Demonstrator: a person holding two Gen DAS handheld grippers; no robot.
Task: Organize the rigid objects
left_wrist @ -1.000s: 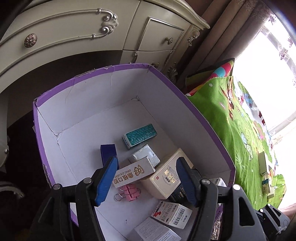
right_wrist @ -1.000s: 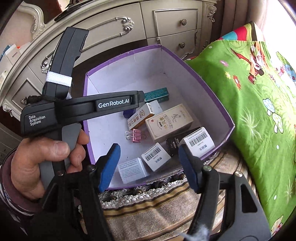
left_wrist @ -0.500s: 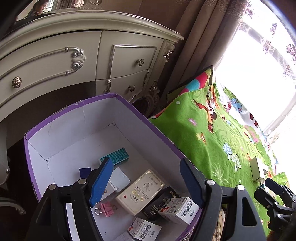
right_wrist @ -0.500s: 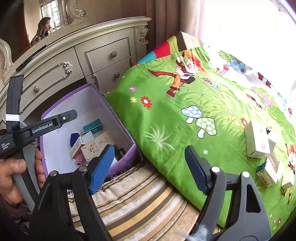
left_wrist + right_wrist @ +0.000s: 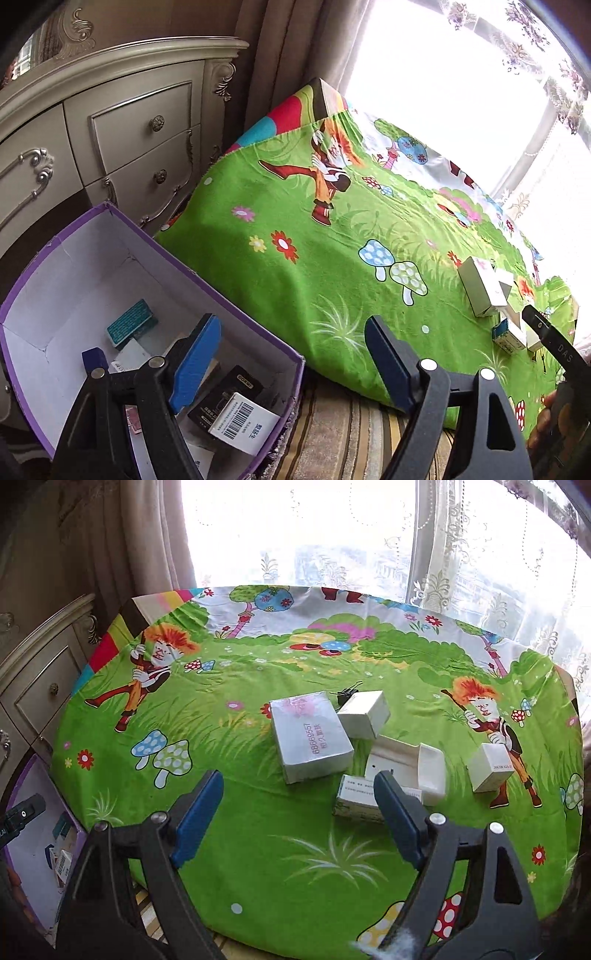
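Both tongs are empty right now, and their jaws have just been opening wider with nothing between them. The left tongs (image 5: 291,354) point down at an angle over the spot where the purple box (image 5: 236,321) meets the green cartoon cloth (image 5: 303,258): the lighter blue pad sits over the box's contents at lower left of the frame, the darker pad over the cloth's edge. Inside the box lie a teal carton (image 5: 129,324), a black box (image 5: 231,395) and a white barcoded box (image 5: 247,421), all bunched at the near end.

The right tongs (image 5: 297,818) hang tilted down above the table, spread wide and touching nothing. Just past them, mid-frame, the remaining stuff sits in a loose cluster on the cloth: a big wrapped silver box (image 5: 308,734), a small white box (image 5: 364,713) beside it, a black binder clip (image 5: 347,693) behind, an open white tray (image 5: 410,764), a printed carton (image 5: 356,801) partly behind the right pad, and another white box (image 5: 489,766) off to the right.
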